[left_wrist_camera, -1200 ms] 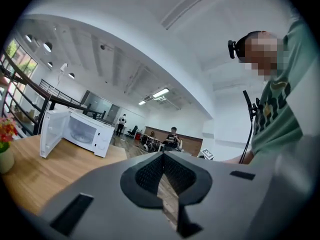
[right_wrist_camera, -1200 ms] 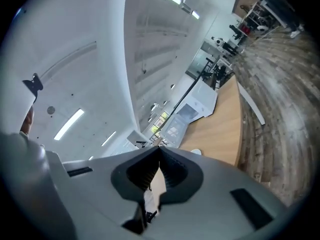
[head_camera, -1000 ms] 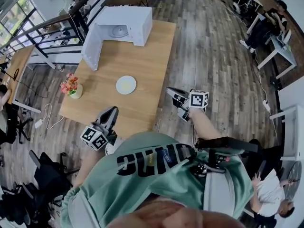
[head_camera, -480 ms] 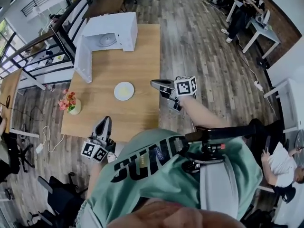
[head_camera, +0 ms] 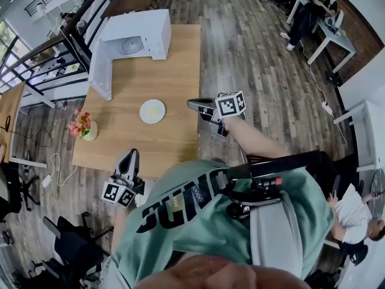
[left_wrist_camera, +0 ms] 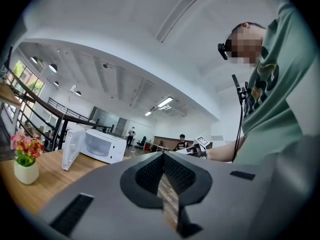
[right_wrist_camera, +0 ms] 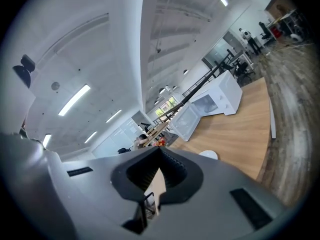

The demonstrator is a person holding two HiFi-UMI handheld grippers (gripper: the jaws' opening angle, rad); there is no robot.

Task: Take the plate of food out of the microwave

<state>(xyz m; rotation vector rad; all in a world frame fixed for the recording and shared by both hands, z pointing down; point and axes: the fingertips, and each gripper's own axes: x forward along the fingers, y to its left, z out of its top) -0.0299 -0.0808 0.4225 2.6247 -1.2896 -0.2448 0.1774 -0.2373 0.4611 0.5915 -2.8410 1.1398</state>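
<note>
A white plate with yellowish food (head_camera: 152,111) lies out on the wooden table (head_camera: 174,59), in front of the white microwave (head_camera: 135,38). The microwave's door (head_camera: 99,71) hangs open, and only its glass turntable shows inside. My left gripper (head_camera: 130,153) is shut and empty at the table's near edge, well short of the plate. My right gripper (head_camera: 191,104) is also shut and empty, hovering by the table's right edge, to the right of the plate. The right gripper view shows the plate (right_wrist_camera: 208,154) and the microwave (right_wrist_camera: 220,98) beyond the shut jaws (right_wrist_camera: 159,151).
A small vase of flowers (head_camera: 81,127) stands near the table's left edge, also seen as the vase (left_wrist_camera: 25,159) in the left gripper view. Office chairs (head_camera: 66,245) sit behind on the left. People and desks (head_camera: 313,17) are across the wooden floor at the far right.
The head view has shifted a little. My right gripper has drifted left toward the table's edge and my left gripper has sunk slightly back. The plate has stayed put.
</note>
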